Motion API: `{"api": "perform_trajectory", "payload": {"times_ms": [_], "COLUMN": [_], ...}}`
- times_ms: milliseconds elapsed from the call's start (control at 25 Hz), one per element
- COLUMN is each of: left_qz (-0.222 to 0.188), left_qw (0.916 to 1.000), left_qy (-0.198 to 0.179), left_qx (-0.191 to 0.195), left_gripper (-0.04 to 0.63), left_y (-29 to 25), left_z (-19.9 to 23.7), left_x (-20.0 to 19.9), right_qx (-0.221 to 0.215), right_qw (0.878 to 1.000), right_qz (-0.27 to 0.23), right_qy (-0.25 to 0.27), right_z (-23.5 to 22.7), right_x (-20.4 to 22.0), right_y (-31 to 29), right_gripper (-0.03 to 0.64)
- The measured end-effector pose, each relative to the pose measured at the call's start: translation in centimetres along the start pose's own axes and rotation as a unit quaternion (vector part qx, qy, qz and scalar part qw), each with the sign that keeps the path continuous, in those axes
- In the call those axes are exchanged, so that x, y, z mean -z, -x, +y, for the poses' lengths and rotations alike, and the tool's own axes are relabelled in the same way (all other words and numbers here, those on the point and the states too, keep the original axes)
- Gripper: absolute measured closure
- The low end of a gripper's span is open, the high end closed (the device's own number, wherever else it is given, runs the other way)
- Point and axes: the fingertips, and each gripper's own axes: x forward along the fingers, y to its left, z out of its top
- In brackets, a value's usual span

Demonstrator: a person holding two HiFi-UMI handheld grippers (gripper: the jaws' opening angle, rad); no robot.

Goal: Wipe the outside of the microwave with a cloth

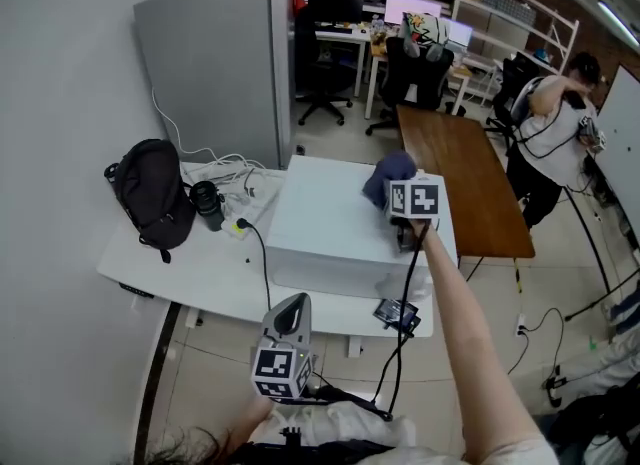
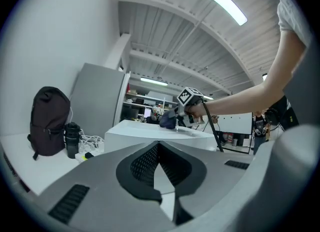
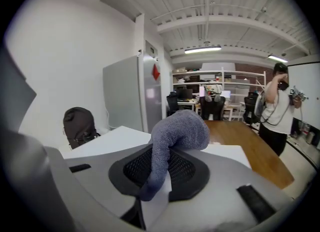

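A white microwave [image 1: 340, 228] stands on the white table [image 1: 170, 273]; it also shows in the left gripper view [image 2: 132, 132]. My right gripper [image 1: 397, 191] reaches over its top at the far right, shut on a blue-grey cloth [image 1: 388, 173] that rests on that top. In the right gripper view the cloth [image 3: 175, 133] bulges up from between the jaws of the gripper [image 3: 159, 173]. My left gripper [image 1: 293, 308] hangs low in front of the table, near my body, shut and holding nothing. Its pads [image 2: 145, 166] meet in its own view.
A black backpack [image 1: 152, 193], a black lens-like cylinder [image 1: 207, 203] and white cables [image 1: 235, 173] lie left of the microwave. A grey cabinet [image 1: 220, 63] stands behind. A wooden table [image 1: 465, 178], office chairs and a person [image 1: 555, 123] are to the right.
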Motion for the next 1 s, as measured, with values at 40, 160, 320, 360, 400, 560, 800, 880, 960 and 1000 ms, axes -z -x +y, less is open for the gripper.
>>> {"api": "perform_trajectory", "payload": {"times_ms": [40, 160, 320, 360, 400, 560, 800, 880, 960, 1000], "left_qz": [0.000, 0.004, 0.012, 0.013, 0.014, 0.015, 0.012, 0.011, 0.010, 0.009], "left_qw": [1.0000, 0.9996, 0.9991, 0.9991, 0.9990, 0.9989, 0.9997, 0.9999, 0.9999, 0.9999], "left_qy": [-0.001, -0.001, 0.001, 0.001, 0.001, -0.001, -0.004, -0.003, -0.002, -0.001], "left_qx": [0.007, 0.027, 0.040, 0.041, 0.042, 0.044, 0.020, 0.007, -0.004, -0.008], "left_gripper": [0.601, 0.601, 0.601, 0.601, 0.601, 0.601, 0.601, 0.601, 0.601, 0.601], "left_y": [-0.2, -0.9, -1.4, -1.5, -1.6, -1.7, -0.7, -0.2, 0.2, 0.4], "left_z": [-0.5, -1.7, -2.3, -2.5, -2.6, -3.0, -1.2, -0.3, 0.3, 0.5], "left_x": [0.0, 0.2, 0.8, 0.8, 0.9, 0.8, 0.5, 0.5, 0.4, 0.4], "right_qx": [0.020, 0.071, 0.084, 0.071, 0.053, -0.062, -0.191, -0.212, -0.215, -0.210], "right_qw": [1.000, 0.997, 0.994, 0.995, 0.996, 0.992, 0.978, 0.975, 0.976, 0.977], "right_qz": [0.005, 0.018, 0.007, -0.006, -0.022, -0.096, -0.086, -0.066, -0.046, -0.035], "right_qy": [-0.009, -0.037, -0.069, -0.071, -0.070, -0.050, -0.011, -0.007, 0.003, 0.011], "right_z": [-2.7, -9.4, -12.2, -11.2, -9.5, 2.1, 19.2, 22.8, 24.9, 25.4], "right_x": [0.7, 2.8, 3.9, 3.4, 2.5, -2.0, -3.1, -2.1, -1.0, -0.5], "right_y": [1.0, 4.1, 6.5, 6.8, 7.0, 7.4, 4.6, 3.3, 2.4, 2.1], "right_gripper": [0.532, 0.532, 0.532, 0.532, 0.532, 0.532, 0.532, 0.532, 0.532, 0.532]}}
